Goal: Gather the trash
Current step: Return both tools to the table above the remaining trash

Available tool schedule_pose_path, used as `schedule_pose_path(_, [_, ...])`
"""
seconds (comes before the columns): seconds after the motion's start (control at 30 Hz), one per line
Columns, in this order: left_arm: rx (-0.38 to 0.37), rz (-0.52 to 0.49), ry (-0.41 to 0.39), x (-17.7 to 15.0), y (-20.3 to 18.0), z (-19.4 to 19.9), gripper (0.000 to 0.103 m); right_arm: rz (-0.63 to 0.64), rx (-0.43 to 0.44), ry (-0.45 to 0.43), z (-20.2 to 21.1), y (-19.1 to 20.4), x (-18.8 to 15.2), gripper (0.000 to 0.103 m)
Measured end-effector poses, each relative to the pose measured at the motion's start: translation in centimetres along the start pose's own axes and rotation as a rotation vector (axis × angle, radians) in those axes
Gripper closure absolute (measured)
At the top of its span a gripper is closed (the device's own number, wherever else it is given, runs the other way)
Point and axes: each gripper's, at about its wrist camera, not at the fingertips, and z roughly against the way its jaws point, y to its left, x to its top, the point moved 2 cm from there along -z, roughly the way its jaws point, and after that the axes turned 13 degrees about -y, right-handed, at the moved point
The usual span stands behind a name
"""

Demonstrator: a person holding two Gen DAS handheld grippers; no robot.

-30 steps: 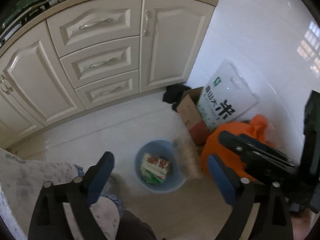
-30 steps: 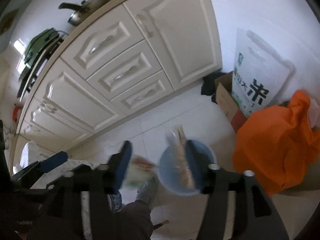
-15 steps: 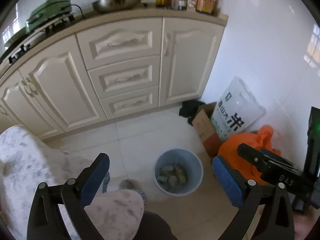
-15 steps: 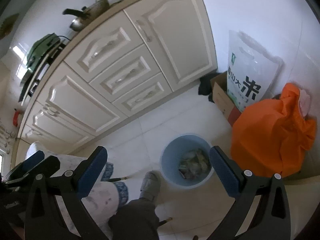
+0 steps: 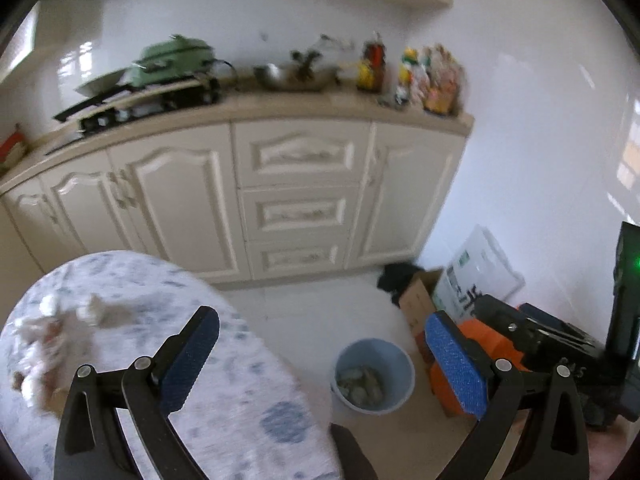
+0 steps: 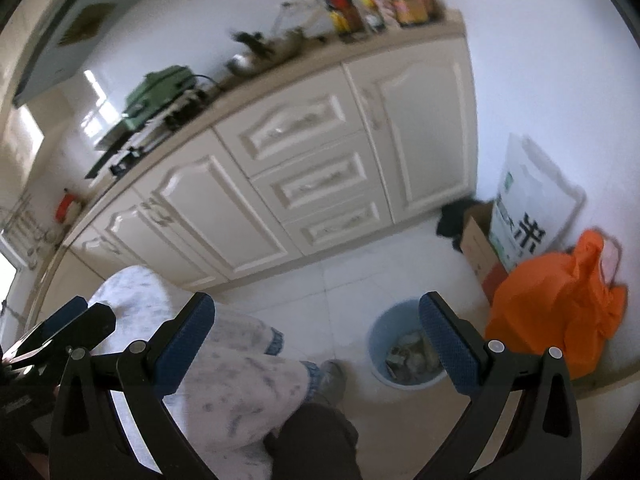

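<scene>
The blue bin (image 5: 374,376) stands upright on the white tiled floor (image 5: 320,312), its long axis vertical and its mouth open upward, with crumpled trash (image 5: 360,380) lying in its bottom (individual pieces too blurred to identify). It sits near an orange bag (image 6: 556,308), a cardboard box (image 6: 478,248) and a white sack with printed characters (image 6: 528,208) leaning against the wall. More crumpled scraps (image 5: 44,340) lie on a round table under a blue-patterned cloth (image 5: 224,392), at its far left; their outlines are smeared. The left gripper (image 5: 320,360) hangs over the table edge with jaws spread wide and nothing between them. The right gripper (image 6: 312,344) is likewise spread wide and empty, above the floor; its right finger (image 6: 444,344) overlaps and hides part of the bin's rim. Cream cabinets (image 5: 296,200) run behind, and the bottles (image 5: 416,76) and green appliance (image 5: 172,60) on the counter are blurred. The person's leg and shoe (image 6: 330,376) are partly cut off below.
</scene>
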Motion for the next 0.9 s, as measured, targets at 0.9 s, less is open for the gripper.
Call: schedule_pose_path(0.9, [0.529, 0.189, -0.325, -9.4, 12.0, 33.2, 0.001, 0.451, 0.424, -0.114, 8.3, 28.3, -5.1, 0.000])
